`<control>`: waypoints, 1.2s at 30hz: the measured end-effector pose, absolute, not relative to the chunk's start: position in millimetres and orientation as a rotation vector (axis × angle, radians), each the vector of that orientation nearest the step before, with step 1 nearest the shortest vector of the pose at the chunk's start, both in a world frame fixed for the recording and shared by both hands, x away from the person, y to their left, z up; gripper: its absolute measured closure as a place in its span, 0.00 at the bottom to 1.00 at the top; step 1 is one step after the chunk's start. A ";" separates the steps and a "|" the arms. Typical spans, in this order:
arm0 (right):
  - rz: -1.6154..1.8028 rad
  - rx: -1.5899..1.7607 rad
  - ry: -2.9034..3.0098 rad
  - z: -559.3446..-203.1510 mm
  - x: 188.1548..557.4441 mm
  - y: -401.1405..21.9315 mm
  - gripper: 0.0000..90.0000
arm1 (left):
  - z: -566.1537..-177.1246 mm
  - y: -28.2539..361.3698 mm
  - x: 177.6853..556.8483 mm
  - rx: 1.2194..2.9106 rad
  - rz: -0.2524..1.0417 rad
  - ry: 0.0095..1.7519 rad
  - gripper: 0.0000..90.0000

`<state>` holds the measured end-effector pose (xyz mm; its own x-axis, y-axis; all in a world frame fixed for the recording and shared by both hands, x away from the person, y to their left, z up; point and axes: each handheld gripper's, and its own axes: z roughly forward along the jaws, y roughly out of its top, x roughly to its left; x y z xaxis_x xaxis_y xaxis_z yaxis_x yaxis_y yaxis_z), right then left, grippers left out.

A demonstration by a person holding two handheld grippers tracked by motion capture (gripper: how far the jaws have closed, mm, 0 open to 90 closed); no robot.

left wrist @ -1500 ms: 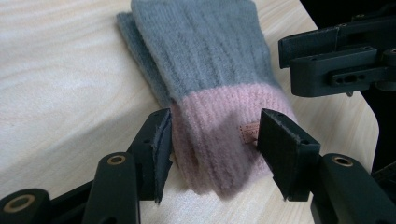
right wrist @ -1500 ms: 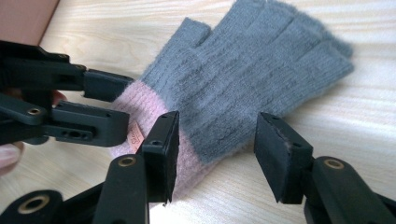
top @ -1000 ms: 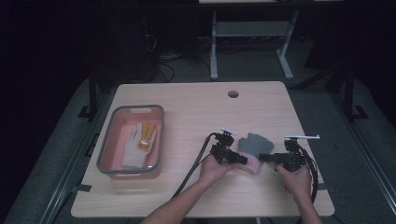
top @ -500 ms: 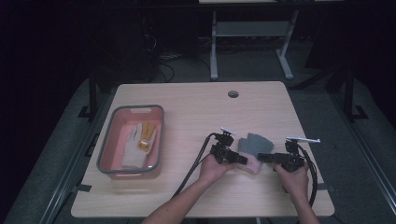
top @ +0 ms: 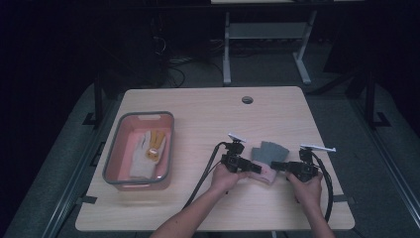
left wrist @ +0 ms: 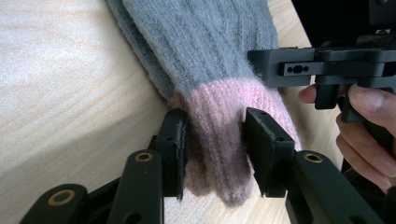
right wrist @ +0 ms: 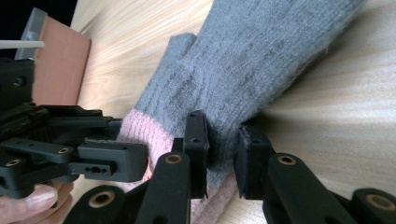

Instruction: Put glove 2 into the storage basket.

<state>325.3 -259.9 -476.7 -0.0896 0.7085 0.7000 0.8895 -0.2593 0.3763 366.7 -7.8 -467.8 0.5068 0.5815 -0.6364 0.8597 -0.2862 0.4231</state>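
Note:
A grey knitted glove (top: 271, 151) with a pink cuff (left wrist: 224, 107) lies flat on the table's near right part. My left gripper (top: 255, 169) comes in from the left. Its jaws have just been closing and now pinch the bunched pink cuff between the pads (left wrist: 212, 126). My right gripper (top: 276, 165) comes in from the right. Its jaws have also just been closing, and they clamp the glove's edge (right wrist: 224, 135) where grey meets pink. The grey fingers (right wrist: 261, 51) stretch away from both grippers.
A grey-rimmed pink tray (top: 139, 115) stands at the left of the table, holding a white glove (top: 140, 159) and a yellow one (top: 156, 144). A round cable hole (top: 247, 99) sits near the far edge. Black cables trail from both grippers toward the near edge.
Both hands and the glove stay where they were in the high view. No clear shift shows there.

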 end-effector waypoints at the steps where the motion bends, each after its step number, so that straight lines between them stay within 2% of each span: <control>1: -1.270 -1.959 -1.763 -476.4 325.6 -260.4 0.86 | -467.9 -7.3 366.5 1.986 -0.472 1.180 0.68; 20: -1.296 -1.903 -1.797 -455.6 327.0 -252.6 0.87 | -454.4 7.3 362.9 1.945 -0.463 1.146 0.68; 36: -1.324 -1.804 -1.857 -434.9 333.6 -228.2 0.87 | -429.9 38.1 356.2 1.931 -0.403 1.120 0.68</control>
<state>333.6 -228.2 -434.9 -0.2135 0.6765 0.7049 0.8870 -0.1682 0.4301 356.2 38.1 -429.9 0.5477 0.5539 -0.6271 0.8266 -0.2417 0.5083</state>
